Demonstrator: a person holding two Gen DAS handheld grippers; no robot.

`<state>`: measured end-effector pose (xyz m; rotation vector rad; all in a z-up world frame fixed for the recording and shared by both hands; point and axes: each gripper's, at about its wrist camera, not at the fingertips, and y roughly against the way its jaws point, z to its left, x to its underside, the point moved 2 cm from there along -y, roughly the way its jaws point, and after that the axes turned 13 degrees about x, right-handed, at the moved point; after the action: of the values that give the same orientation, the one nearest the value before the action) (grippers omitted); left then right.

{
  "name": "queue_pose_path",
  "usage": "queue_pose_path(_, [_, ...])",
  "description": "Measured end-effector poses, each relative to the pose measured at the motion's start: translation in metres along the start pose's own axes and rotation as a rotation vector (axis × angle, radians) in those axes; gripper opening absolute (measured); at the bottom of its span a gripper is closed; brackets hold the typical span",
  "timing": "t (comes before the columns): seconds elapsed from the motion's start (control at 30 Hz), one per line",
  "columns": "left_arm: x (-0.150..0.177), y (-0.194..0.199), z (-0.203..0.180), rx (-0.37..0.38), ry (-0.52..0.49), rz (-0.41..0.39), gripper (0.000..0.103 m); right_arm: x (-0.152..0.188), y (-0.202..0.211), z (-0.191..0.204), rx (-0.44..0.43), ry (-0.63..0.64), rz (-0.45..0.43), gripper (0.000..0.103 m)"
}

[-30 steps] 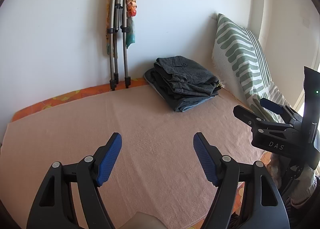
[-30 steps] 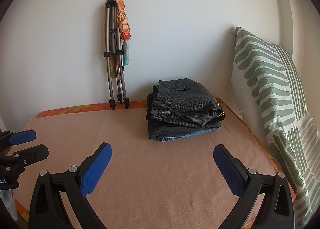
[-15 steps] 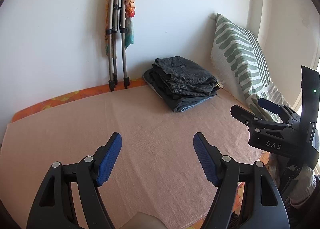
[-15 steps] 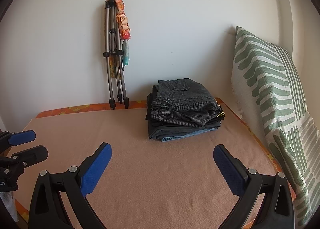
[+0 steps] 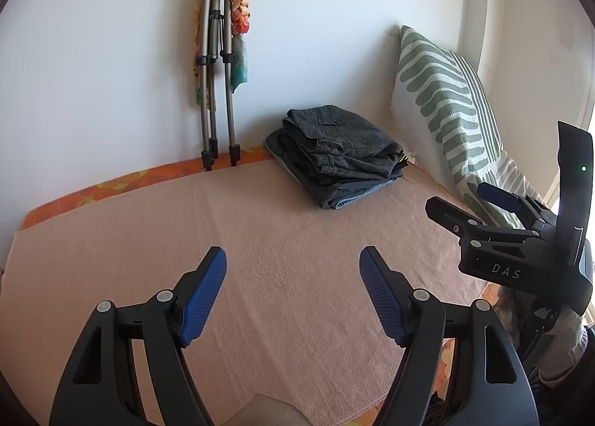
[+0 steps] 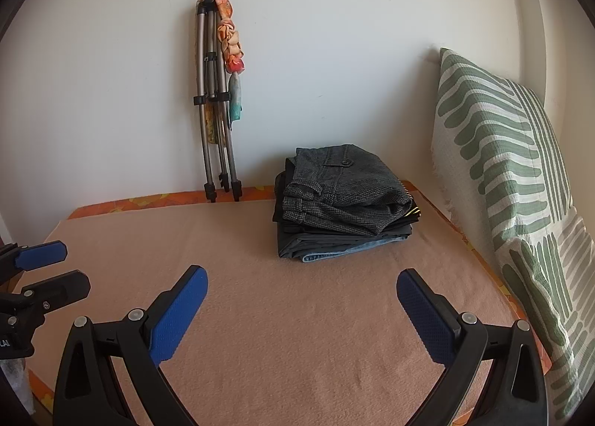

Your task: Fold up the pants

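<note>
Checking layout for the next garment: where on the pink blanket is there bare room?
Bare: the pink blanket from both open hand-held grippers to the tripod. Crowded: far right, where the folded pants stack sits near the striped pillow.

Plain white wall (image 6: 334, 35) at far side. Bed covered by peach blanket (image 6: 297, 314), orange patterned sheet (image 6: 148, 201) showing at far edge. Folded metal tripod (image 6: 215, 109) leaning on wall, colourful cloth (image 6: 230, 42) draped on it. Green-striped white pillow (image 6: 502, 165) upright at right. Bright daylight from right.
</note>
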<state>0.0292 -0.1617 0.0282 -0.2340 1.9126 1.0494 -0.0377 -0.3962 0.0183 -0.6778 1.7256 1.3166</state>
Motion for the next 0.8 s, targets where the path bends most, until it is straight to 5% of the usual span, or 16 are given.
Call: queue_pose_path(0.8, [0.0006,0.0005,0.0016,-0.003,0.003,0.0,0.074,0.0011,0.0011,0.0032,-0.008,0.006,0.005,0.103])
